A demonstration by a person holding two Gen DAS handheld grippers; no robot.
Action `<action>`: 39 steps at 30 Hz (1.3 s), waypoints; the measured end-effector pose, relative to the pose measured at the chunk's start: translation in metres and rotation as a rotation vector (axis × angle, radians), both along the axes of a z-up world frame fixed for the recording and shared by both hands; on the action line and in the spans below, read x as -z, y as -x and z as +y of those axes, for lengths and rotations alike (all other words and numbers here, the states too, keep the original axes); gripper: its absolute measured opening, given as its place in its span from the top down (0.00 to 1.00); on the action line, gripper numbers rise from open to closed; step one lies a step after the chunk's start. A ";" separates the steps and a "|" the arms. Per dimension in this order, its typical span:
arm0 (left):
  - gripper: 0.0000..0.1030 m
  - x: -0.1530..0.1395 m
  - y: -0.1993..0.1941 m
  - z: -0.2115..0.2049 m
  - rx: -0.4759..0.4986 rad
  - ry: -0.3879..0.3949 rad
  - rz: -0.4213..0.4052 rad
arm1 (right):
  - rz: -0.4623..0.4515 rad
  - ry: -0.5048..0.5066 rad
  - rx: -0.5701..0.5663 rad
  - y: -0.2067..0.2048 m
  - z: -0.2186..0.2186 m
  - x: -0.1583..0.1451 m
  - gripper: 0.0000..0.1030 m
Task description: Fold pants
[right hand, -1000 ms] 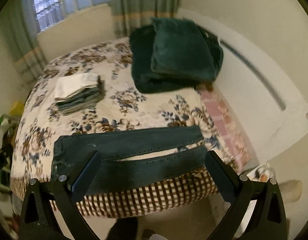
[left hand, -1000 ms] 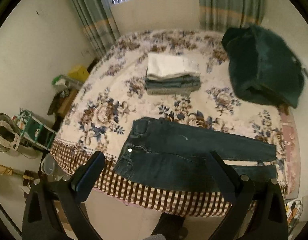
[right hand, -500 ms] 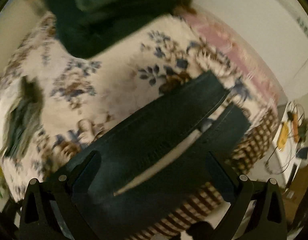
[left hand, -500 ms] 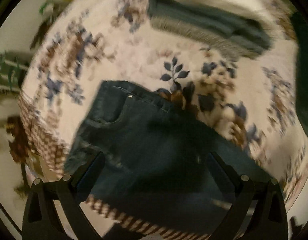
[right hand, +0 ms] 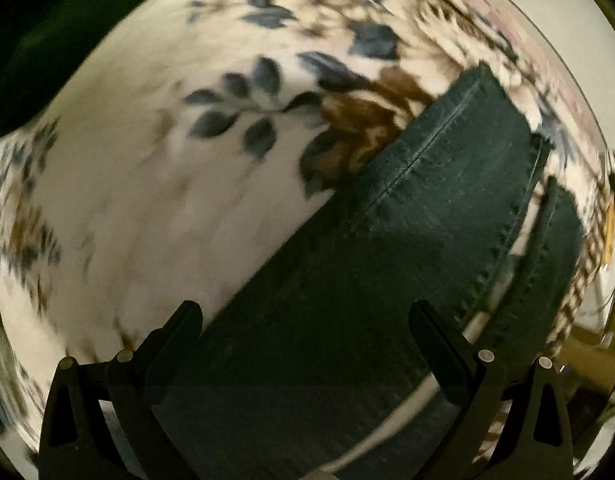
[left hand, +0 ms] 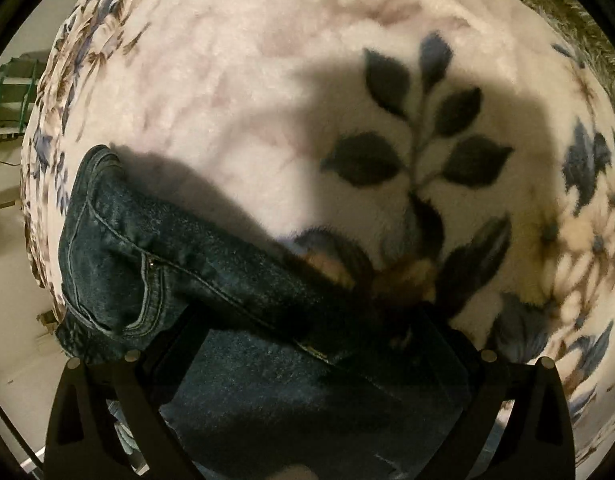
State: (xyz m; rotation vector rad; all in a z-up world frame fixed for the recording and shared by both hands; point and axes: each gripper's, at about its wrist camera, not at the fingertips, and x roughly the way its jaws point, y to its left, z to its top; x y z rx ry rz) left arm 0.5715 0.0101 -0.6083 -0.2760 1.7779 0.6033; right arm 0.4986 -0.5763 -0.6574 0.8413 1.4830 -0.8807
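Observation:
Dark blue jeans lie flat on a floral bed cover. In the left wrist view I see their waist and pocket end [left hand: 155,264]. My left gripper [left hand: 307,328] is open, low over the far waist edge, one finger on each side of it. In the right wrist view I see the leg end of the jeans [right hand: 407,240] with two hems, one leg beside the other. My right gripper [right hand: 307,320] is open just above the upper leg, straddling its far edge.
The fluffy floral cover [left hand: 307,100] spreads beyond the jeans. A dark green cushion [right hand: 35,40] lies at the far left in the right wrist view. The checked bed edge [right hand: 587,256] drops off at the right. A green rack [left hand: 7,92] stands beside the bed.
Both grippers have come down from high above the bed to just over the jeans, the left at the waist, the right at the leg ends. Both stay open.

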 end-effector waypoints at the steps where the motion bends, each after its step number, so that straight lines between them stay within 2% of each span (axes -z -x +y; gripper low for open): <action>1: 0.01 -0.002 0.000 -0.001 -0.003 0.004 -0.015 | 0.005 -0.011 0.021 -0.001 -0.004 0.007 0.00; 2: 0.07 -0.006 0.002 -0.001 -0.004 0.005 -0.032 | 0.014 -0.020 0.039 -0.001 -0.006 0.013 0.00; 3: 0.18 -0.012 0.005 0.000 -0.006 -0.005 -0.054 | 0.021 -0.036 0.060 0.000 -0.009 0.019 0.00; 4: 0.25 -0.019 0.009 0.001 -0.008 -0.010 -0.073 | 0.031 -0.049 0.080 0.001 -0.011 0.025 0.00; 6: 0.64 -0.034 0.015 -0.001 -0.008 -0.011 -0.112 | 0.025 -0.065 0.115 0.005 -0.015 0.029 0.04; 7: 0.70 -0.040 0.017 -0.002 -0.010 0.000 -0.133 | 0.020 -0.062 0.118 0.008 -0.016 0.028 0.12; 8: 0.75 -0.049 0.020 -0.004 -0.010 0.005 -0.154 | 0.017 -0.055 0.115 0.010 -0.017 0.025 0.29; 9: 0.78 -0.058 0.023 -0.006 -0.006 0.008 -0.174 | 0.003 -0.054 0.108 0.012 -0.016 0.022 0.39; 11: 0.83 -0.078 0.035 -0.008 -0.013 0.019 -0.219 | -0.046 -0.061 0.100 0.019 -0.014 0.013 0.81; 13: 0.85 -0.103 0.052 -0.011 -0.020 0.031 -0.270 | -0.082 -0.068 0.078 0.024 -0.010 0.000 0.92; 19: 0.87 -0.198 0.118 -0.016 -0.036 0.074 -0.444 | -0.230 -0.052 -0.033 0.062 0.006 -0.063 0.94; 22: 0.87 -0.236 0.176 -0.008 -0.021 0.084 -0.519 | -0.284 -0.059 -0.067 0.100 0.005 -0.095 0.95; 25: 0.87 -0.212 0.213 0.022 -0.023 0.084 -0.534 | -0.294 -0.067 -0.096 0.151 -0.004 -0.116 0.95; 29: 0.88 -0.181 0.270 0.031 -0.036 0.068 -0.478 | -0.261 -0.065 -0.132 0.222 0.001 -0.116 0.95; 32: 0.89 -0.142 0.307 0.035 -0.067 0.072 -0.404 | -0.215 -0.093 -0.123 0.256 0.001 -0.092 0.95; 35: 0.88 -0.097 0.332 0.039 -0.090 0.091 -0.348 | -0.166 -0.129 -0.122 0.273 -0.002 -0.060 0.95; 37: 0.88 -0.086 0.338 0.040 -0.101 0.077 -0.353 | -0.135 -0.160 -0.131 0.279 -0.007 -0.040 0.94; 39: 0.85 -0.087 0.340 0.037 -0.106 0.069 -0.386 | -0.124 -0.205 -0.117 0.286 -0.014 -0.032 0.87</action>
